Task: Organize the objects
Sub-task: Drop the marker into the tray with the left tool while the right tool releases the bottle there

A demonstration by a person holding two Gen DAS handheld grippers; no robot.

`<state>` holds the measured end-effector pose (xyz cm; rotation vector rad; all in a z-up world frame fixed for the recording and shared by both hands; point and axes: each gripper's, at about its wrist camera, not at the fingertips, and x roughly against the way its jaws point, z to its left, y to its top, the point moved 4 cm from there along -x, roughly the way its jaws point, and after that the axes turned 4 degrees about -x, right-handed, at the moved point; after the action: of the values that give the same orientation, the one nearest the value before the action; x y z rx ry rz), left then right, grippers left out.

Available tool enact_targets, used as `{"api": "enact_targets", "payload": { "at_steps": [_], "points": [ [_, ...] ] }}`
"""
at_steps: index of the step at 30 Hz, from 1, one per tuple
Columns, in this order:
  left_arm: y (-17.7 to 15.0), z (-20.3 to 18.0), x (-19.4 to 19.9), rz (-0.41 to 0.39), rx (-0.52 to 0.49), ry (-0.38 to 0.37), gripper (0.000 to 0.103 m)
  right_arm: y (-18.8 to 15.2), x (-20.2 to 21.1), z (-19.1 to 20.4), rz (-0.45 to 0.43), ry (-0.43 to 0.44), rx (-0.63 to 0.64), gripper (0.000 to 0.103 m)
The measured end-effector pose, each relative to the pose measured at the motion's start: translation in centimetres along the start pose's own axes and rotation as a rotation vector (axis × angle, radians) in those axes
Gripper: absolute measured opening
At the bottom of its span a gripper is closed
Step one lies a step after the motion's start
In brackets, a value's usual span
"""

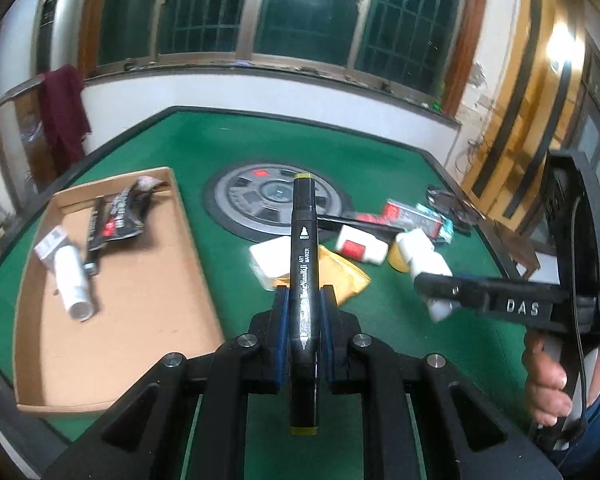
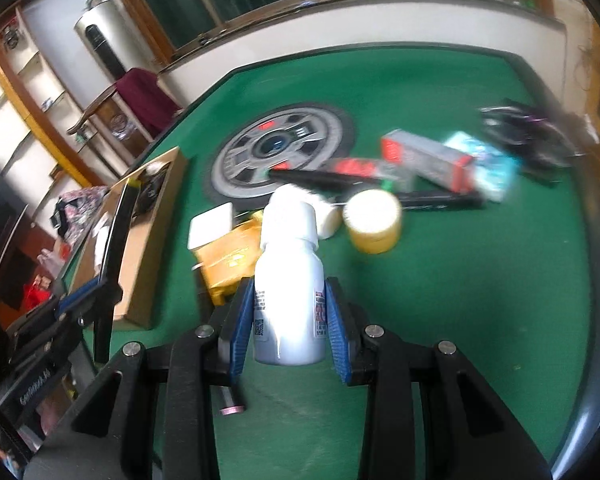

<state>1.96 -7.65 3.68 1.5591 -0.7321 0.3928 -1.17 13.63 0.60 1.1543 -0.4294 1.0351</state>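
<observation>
**Two grippers, two loads, one box**

Clamped between the blue pads of the left gripper [image 1: 304, 300], low in the middle of its wrist view, one black art marker [image 1: 305, 248] with yellow-green ends points up the frame over the green felt table [image 1: 380, 152]. At the right edge of that view a hand [image 1: 548, 384] grips the handle of the right gripper [image 1: 436, 296], which shows side-on.

From its own camera, the right gripper [image 2: 290, 320] pinches one white plastic bottle [image 2: 288, 280] by its body, cap towards the pile behind it.

One shallow cardboard box [image 1: 140, 320] lies at the left of the left wrist view. Inside it, three things can be counted: a white tube [image 1: 73, 276], a black foil packet [image 1: 118, 220] and a thin dark tool beside it.

Loose items sit in a blurred heap right of centre: one yellow jar [image 2: 374, 220] with a pale lid, one flat white box [image 2: 211, 224], one mustard-yellow packet [image 2: 228, 260], one grey-and-red carton [image 2: 424, 160], one teal packet [image 2: 484, 164], a dark bundle [image 2: 528, 136] at the far right, and two long black pens or markers; more I cannot separate.

One round grey panel [image 1: 276, 196] is set into the felt at the table's centre. Behind it runs a white wall under barred windows [image 1: 308, 8], with a maroon cloth [image 1: 62, 108] draped over a chair at the upper left and a tall silver appliance [image 2: 100, 40] in the corner.
</observation>
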Motion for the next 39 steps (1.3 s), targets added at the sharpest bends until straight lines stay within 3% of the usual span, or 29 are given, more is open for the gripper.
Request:
{"api": "enact_targets", "payload": {
  "at_steps": [13,21,29,36,39],
  "points": [
    [-1.5,8.9,3.6,-0.075,0.147,0.108,0.012,-0.3,-3.2,11.6,0.051,0.101,0.162,0.032],
    [-3.5,14.0,3.9,-0.069,0.238,0.163,0.012,-1.4,-6.8,16.6,0.113,0.128,0.233,0.032],
    [-4.9,17.1,2.6,-0.033,0.295,0.175,0.012,-1.8,-10.6,19.4,0.165,0.100,0.255,0.032],
    [-5.4,17.5,2.6,-0.025,0.298,0.173,0.012,-2.8,-14.5,20.4,0.234,0.065,0.248,0.032],
    [-5.4,17.5,2.7,-0.025,0.298,0.166,0.012,-3.0,-14.6,20.7,0.213,0.077,0.268,0.033]
  ]
}}
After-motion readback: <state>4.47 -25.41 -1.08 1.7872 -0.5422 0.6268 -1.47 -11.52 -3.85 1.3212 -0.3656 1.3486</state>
